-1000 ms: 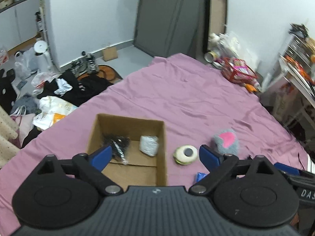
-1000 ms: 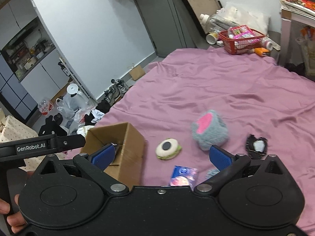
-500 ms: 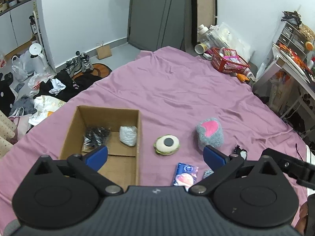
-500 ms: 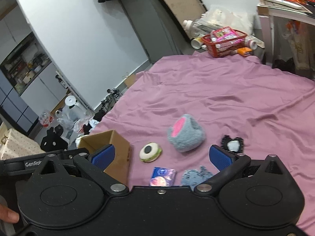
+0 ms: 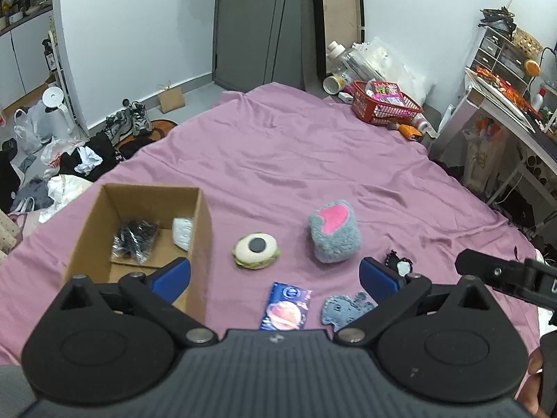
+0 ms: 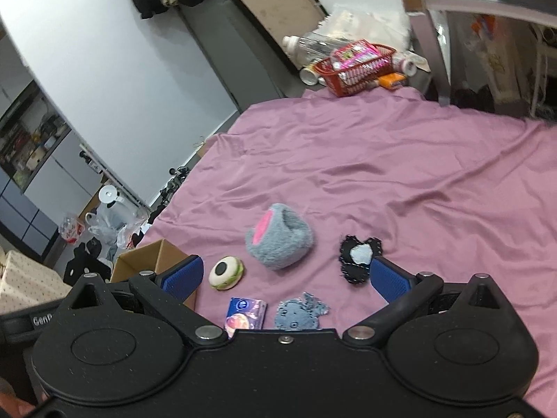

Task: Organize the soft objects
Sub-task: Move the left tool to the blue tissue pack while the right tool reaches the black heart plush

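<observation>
Two spread, empty claws, left claw [image 5: 274, 277] and right claw [image 6: 284, 277], hover above soft toys on the pink-sheeted bed [image 5: 278, 160], beside the brown cardboard box [image 5: 139, 230] meant for collecting them.

A wide bed under a wrinkled mauve sheet [image 5: 278, 160] fills the middle. Beyond it stand a pale wall [image 5: 139, 35] and a dark grey door [image 5: 257, 24], with a framed board [image 5: 339, 21] leaning at the door's right. Clothes, bags and shoes [image 5: 134, 122] litter the grey floor far left. A red basket [image 5: 383, 106] sits at the far corner; a cluttered desk [image 5: 504, 104] stands right.
</observation>
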Demonstrator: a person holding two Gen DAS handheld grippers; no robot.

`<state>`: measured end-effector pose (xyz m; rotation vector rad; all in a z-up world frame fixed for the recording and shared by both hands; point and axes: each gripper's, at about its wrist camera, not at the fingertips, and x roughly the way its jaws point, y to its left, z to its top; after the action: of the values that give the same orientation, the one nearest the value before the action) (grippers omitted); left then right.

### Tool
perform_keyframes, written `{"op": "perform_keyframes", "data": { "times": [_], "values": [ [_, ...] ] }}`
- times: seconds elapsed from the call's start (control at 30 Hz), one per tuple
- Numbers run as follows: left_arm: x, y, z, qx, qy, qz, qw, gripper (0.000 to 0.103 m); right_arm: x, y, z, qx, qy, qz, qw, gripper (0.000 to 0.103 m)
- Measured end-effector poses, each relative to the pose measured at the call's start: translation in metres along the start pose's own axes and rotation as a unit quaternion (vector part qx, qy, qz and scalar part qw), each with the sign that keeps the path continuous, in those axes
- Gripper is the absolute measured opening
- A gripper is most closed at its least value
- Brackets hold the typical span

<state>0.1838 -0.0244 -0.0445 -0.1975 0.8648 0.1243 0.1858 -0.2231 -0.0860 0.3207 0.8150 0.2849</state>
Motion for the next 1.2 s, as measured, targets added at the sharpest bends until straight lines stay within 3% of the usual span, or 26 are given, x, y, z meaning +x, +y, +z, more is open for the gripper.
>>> {"op": "perform_keyframes", "data": {
  "times": [0.33, 0.73, 1.0, 1.2],
  "values": [
    [0.019, -0.018, -0.016, -0.033, -0.009, 0.023, 0.9991, 0.102, 0.014, -0.028, -0.002, 0.051, 0.017, 0.001, 0.999, 0.103],
    [0.064, -0.031, -0.036, -0.034, 0.029, 0.038, 0.9983, 0.099, 0.040, -0.051, 0.000, 0.099, 0.055, 0.016, 0.993, 0.103],
    [0.105, -0.024, -0.046, -0.044, 0.072, 0.044, 0.9954, 0.082, 0.055, -0.062, 0.004, 0.123, 0.060, 0.017, 0.990, 0.103],
    [0.134, -0.017, -0.052, -0.051, 0.105, 0.053, 0.9918, 0.079, 0.078, -0.079, 0.010, 0.167, 0.077, 0.016, 0.983, 0.096]
  ]
}}
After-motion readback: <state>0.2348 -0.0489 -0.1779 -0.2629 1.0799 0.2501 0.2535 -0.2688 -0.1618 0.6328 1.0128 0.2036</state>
